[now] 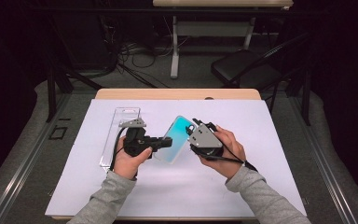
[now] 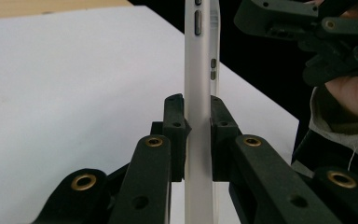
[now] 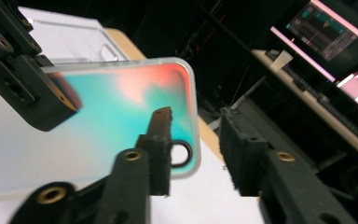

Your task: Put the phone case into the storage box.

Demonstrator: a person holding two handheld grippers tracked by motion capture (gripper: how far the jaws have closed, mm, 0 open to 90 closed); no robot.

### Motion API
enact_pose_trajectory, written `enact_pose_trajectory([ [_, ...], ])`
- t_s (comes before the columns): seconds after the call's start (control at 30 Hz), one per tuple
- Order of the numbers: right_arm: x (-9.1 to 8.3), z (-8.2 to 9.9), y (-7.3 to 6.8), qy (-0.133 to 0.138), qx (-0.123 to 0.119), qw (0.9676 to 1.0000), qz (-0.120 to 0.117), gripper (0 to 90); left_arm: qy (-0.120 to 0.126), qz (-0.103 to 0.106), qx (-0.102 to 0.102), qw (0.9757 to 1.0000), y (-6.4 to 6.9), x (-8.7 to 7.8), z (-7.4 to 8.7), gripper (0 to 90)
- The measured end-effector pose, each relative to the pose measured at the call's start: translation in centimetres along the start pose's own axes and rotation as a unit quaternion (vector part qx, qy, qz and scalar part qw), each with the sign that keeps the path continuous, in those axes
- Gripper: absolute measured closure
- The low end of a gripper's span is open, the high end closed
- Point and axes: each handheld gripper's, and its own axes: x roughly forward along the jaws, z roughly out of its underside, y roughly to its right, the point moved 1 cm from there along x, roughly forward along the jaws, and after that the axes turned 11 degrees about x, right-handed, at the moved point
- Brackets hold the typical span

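Above the white-covered counter [image 1: 121, 196], left gripper [image 1: 168, 142] fingers pinch the phone [image 1: 177, 139] edge-on while right gripper [image 1: 196, 125] fingers, spread off its corner, must re-grip

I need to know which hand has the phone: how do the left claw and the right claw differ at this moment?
The left claw is shut on the phone, pads pressed on both its faces; the right claw stands open, touching nothing I can make out. The left claw grips the phone's long edge; the right claw sits by its camera-ring corner. Both are black, two-jawed, hand-held above the white mat.
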Motion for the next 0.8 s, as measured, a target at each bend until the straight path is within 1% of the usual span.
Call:
enact_pose_trajectory([
  [0.1,-0.4,0.0,0.4,0.013,0.011,0.9998,-0.004,57.3,0.013,-0.006,0.006,0.9999,0.0,-0.5,-0.1,81.5],
  [0.17,-0.6,0.0,0.5,0.023,0.015,0.9996,-0.005,55.1,0.021,-0.009,0.009,0.9997,0.1,-0.8,-0.1,81.5],
  [0.33,-1.1,0.0,0.7,0.028,0.022,0.9993,-0.011,54.6,0.037,-0.017,0.017,0.999,0.1,-1.7,-0.1,81.5],
  [0.37,-1.1,0.0,0.7,0.029,0.019,0.9994,-0.009,55.1,0.043,-0.019,0.018,0.9988,0.1,-1.8,-0.1,81.5],
  [0.4,-1.1,0.0,0.7,0.03,0.013,0.9994,-0.013,55.6,0.047,-0.022,0.019,0.9985,0.2,-2.0,-0.1,81.5],
  [0.43,-1.2,0.1,0.6,0.033,0.013,0.9991,-0.021,57.3,0.05,-0.024,0.02,0.9983,0.2,-2.1,-0.1,81.5],
  [0.57,-1.4,0.0,0.1,0.049,0.01,0.9985,-0.024,58.2,0.062,-0.031,0.027,0.9973,0.3,-2.6,0.0,81.5],
  [0.63,-1.5,-0.1,-0.1,0.049,0.023,0.998,-0.034,57.4,0.067,-0.032,0.029,0.9968,0.3,-2.8,0.0,81.5],
  [0.7,-1.5,-0.2,-0.1,0.053,0.024,0.9976,-0.039,56.2,0.07,-0.033,0.03,0.9966,0.3,-2.9,0.0,81.5],
  [0.8,-1.4,-0.2,-0.2,0.052,0.024,0.9977,-0.038,54.3,0.073,-0.035,0.029,0.9963,0.2,-3.1,0.1,81.5],
])
